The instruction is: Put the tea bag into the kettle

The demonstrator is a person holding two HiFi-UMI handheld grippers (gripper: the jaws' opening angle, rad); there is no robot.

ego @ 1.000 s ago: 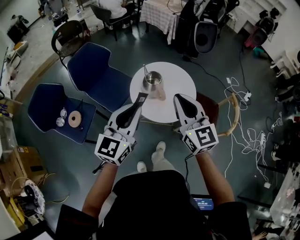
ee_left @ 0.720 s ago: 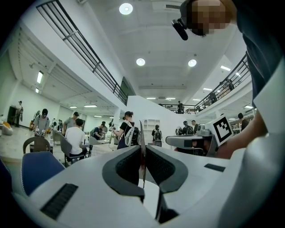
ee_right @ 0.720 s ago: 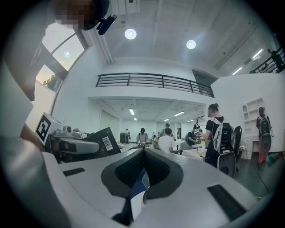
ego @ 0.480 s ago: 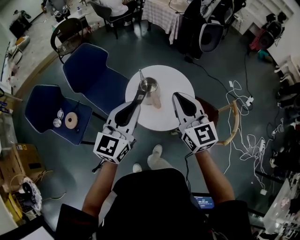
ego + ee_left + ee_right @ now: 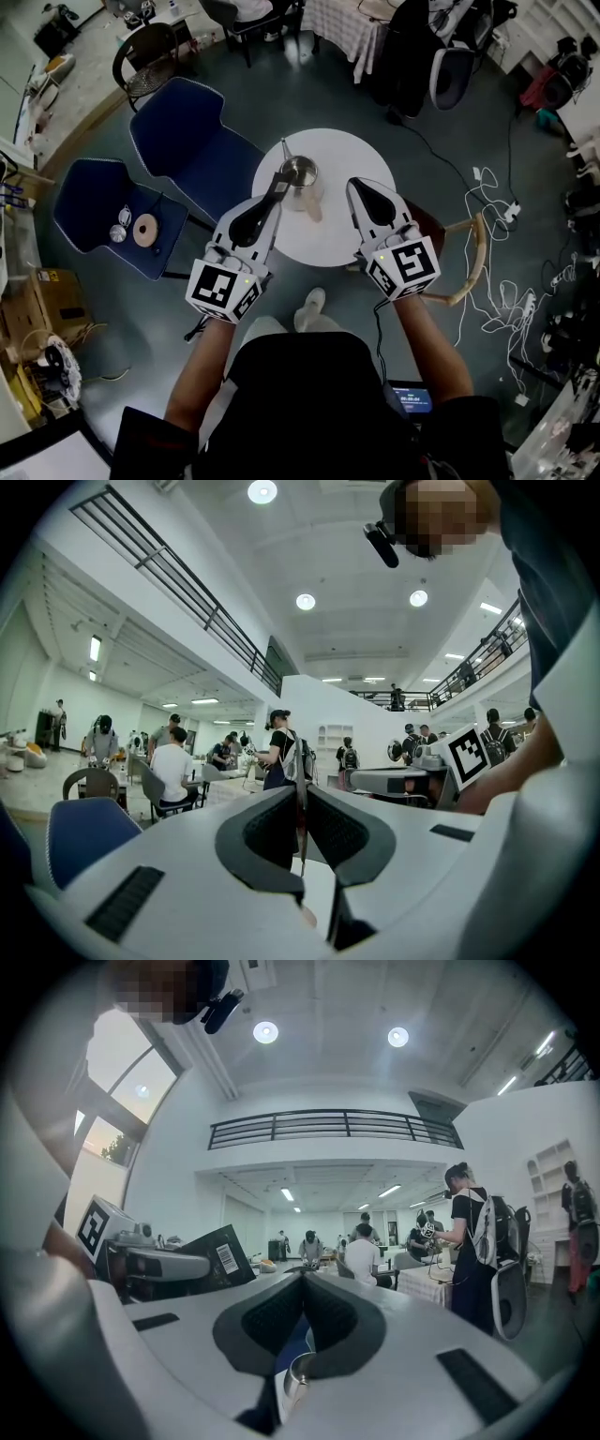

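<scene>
A metal kettle stands with its top open on the round white table, a beige thing lying just beside it. My left gripper is shut on a flat black tea bag packet, its tip close to the kettle's near left rim. From the right gripper view the packet shows a barcode. In the left gripper view only its thin edge shows between the jaws. My right gripper is shut and empty, over the table right of the kettle.
Two blue chairs stand left of the table; the nearer one carries small round items. A wooden chair sits at the right, with cables on the floor. My feet are under the table's near edge.
My left gripper with the packet has come closer to the kettle's rim. The right gripper has kept its place beside it, still shut.
</scene>
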